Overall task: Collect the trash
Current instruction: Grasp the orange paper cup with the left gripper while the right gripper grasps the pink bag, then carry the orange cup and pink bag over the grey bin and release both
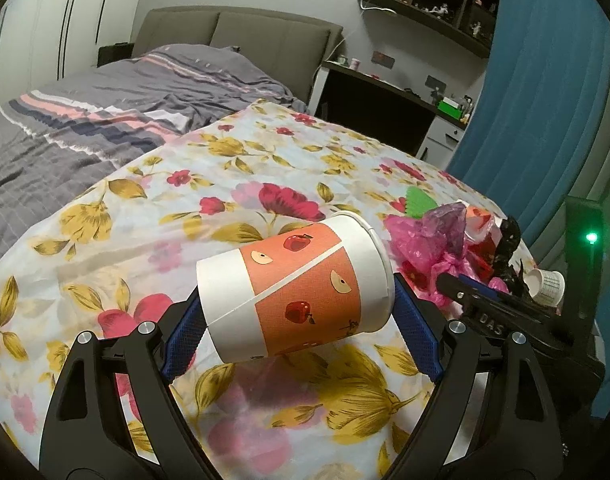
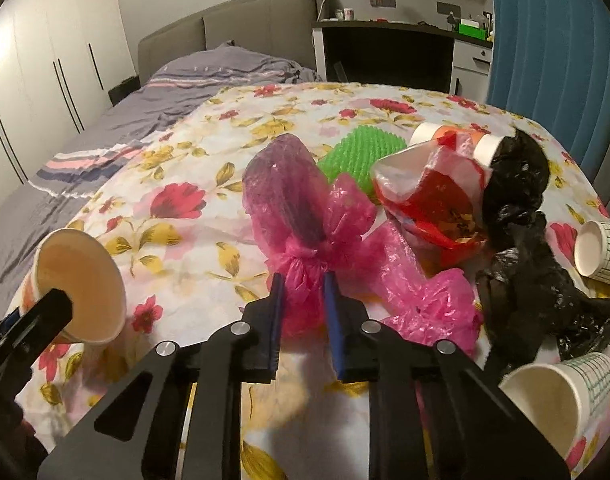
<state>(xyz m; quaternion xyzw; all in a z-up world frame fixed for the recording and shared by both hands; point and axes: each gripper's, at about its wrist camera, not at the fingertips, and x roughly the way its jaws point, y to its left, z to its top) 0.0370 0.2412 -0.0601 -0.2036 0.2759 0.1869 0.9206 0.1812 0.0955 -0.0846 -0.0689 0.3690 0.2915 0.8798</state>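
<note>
Between left jaws, an empty apple-print cup [image 1: 295, 294] lies sideways.

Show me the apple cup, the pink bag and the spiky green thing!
apple cup [image 1: 301, 292]: left wrist view, on its orange printed side.
pink bag [image 2: 305, 264]: right wrist view, on its knot.
spiky green thing [image 2: 359, 152]: right wrist view, on its bumpy top.

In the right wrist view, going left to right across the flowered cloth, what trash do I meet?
apple-print cup held sideways by the left gripper → pink plastic bag pinched in the right gripper → red and white bag → black plastic bag → checked paper cup at the right edge.
</note>
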